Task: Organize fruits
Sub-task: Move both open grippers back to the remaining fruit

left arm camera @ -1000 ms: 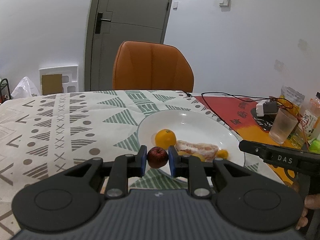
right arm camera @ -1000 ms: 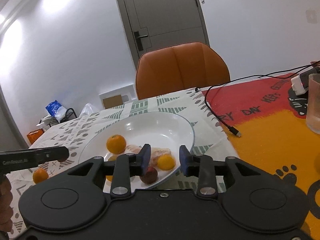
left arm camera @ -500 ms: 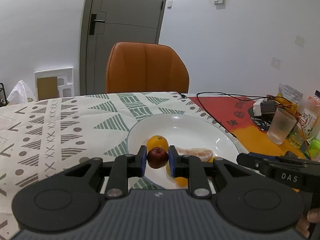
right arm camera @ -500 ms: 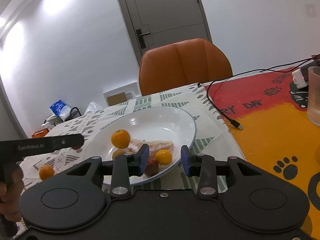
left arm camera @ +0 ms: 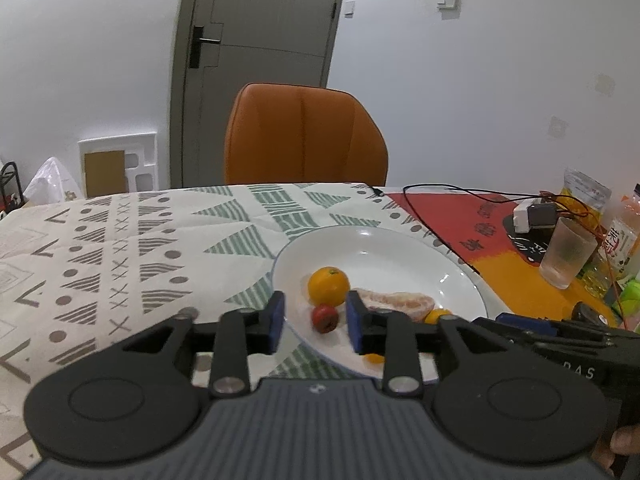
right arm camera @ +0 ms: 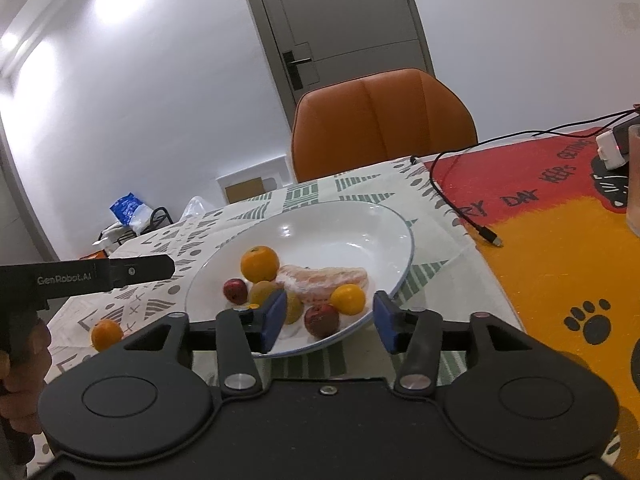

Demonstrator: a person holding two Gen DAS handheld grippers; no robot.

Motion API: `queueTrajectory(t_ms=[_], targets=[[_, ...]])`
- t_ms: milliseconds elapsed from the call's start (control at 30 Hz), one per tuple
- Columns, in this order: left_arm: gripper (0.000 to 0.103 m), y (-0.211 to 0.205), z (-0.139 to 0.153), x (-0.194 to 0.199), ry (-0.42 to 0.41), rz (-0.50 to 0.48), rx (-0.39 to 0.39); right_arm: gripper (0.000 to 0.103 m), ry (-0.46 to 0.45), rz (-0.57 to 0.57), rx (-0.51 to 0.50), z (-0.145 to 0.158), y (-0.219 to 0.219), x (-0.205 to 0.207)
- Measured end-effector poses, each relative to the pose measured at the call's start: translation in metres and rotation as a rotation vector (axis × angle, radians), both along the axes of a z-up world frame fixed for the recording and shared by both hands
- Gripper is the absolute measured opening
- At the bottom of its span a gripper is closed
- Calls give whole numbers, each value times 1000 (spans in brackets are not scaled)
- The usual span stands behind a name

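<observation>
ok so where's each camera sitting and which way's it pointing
Left wrist: rides the left gripper, jaws open, facing the white round plate, orange leather chair and grey door; the right gripper's side shows at right.
Right wrist: rides the right gripper, jaws open, over the plate's near rim; the left gripper and hand show at left.
Shared: plate, small red apple, chair.

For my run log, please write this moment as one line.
left gripper: open | small red fruit: on white plate | right gripper: open | one orange: on tablecloth, outside plate
</observation>
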State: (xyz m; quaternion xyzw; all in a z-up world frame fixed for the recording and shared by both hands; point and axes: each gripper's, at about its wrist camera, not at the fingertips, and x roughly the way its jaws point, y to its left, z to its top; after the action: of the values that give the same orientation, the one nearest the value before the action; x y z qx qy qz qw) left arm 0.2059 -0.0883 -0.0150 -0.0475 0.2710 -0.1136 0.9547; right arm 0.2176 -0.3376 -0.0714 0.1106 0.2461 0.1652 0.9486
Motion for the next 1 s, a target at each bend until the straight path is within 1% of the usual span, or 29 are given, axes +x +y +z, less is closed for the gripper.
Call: queueTrajectory(t_ms=[33, 67, 100, 167, 200, 233, 267, 333, 500, 633, 767, 1000], targets=[[46, 3, 1, -2, 0, 8, 0, 58, -1, 2, 0, 0, 1, -1], [55, 5, 1, -3, -1, 16, 2, 59, -3, 5, 1, 1, 3, -1], [59, 8, 2, -5, -4, 24, 5, 62, -5, 8, 0, 1, 4, -2], [70, 14, 3, -9, -13, 38, 6, 66, -5, 13, 1, 1, 7, -3], [73, 18, 3, -11, -16, 44, 4, 70, -7, 17, 3, 2, 8, -3], [77, 21, 4, -13, -21, 50, 0, 75, -8, 21, 4, 2, 10, -4], [81, 26, 4, -16, -29, 60, -7, 79, -11, 25, 4, 3, 12, -4], [84, 34, 5, -19, -38, 84, -12, 92, -27, 36, 3, 6, 17, -7], [88, 53, 7, -24, -38, 142, -19, 102, -44, 64, -4, 10, 28, -10], [91, 64, 7, -29, -43, 172, -14, 103, -42, 84, -5, 10, 37, -11], [92, 74, 7, -34, -44, 195, -6, 103, -38, 99, -5, 10, 46, -11], [92, 87, 3, -37, -30, 224, -18, 103, -41, 137, -23, 12, 62, -14]])
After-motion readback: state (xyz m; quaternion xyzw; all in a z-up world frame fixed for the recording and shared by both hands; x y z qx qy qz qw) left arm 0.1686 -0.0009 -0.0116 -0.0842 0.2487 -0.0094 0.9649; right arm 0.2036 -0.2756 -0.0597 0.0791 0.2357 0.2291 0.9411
